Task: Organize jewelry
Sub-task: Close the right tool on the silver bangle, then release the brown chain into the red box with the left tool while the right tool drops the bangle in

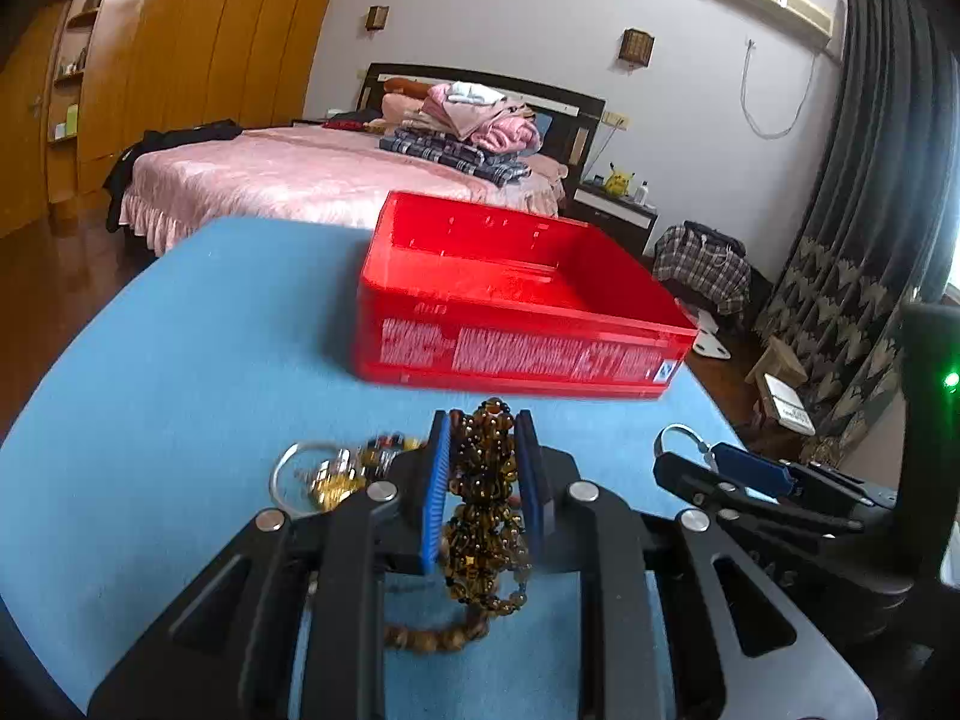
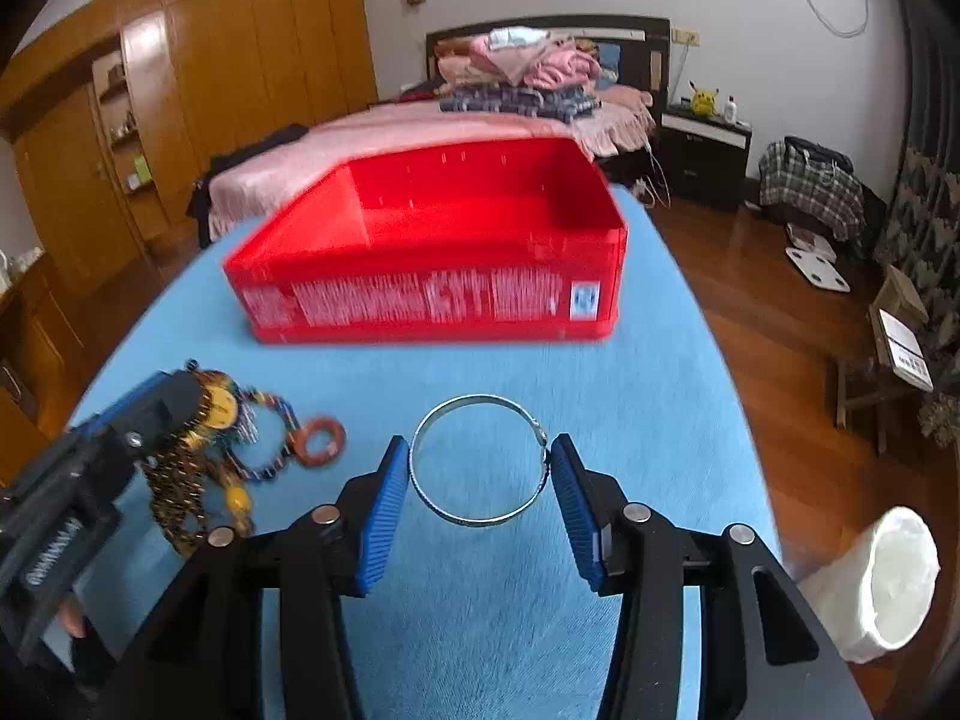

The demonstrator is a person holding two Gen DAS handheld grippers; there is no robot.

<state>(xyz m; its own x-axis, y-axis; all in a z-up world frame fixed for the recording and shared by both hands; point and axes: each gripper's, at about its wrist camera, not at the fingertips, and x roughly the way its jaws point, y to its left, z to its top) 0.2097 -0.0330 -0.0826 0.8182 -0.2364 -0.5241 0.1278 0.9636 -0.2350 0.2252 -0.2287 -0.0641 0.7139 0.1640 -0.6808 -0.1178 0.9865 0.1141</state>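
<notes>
From the left wrist, the left hand-held gripper [image 1: 483, 468] is clenched on a bunch of amber bead strands [image 1: 485, 498] that hang over the near edge of the blue desk [image 1: 198, 372], with the red box [image 1: 516, 306] toward the far edge. From the right wrist, the right hand-held gripper [image 2: 480, 480] grasps a silver bangle [image 2: 480, 461] between its blue pads, lifted over the desk's near middle, while loose jewelry [image 2: 264, 438] lies by the left edge.

amber bead strands [image 1: 483, 480]: bunched, hanging | silver bangle [image 2: 480, 461]: lifted, tilted | red box [image 2: 432, 252]: open
</notes>
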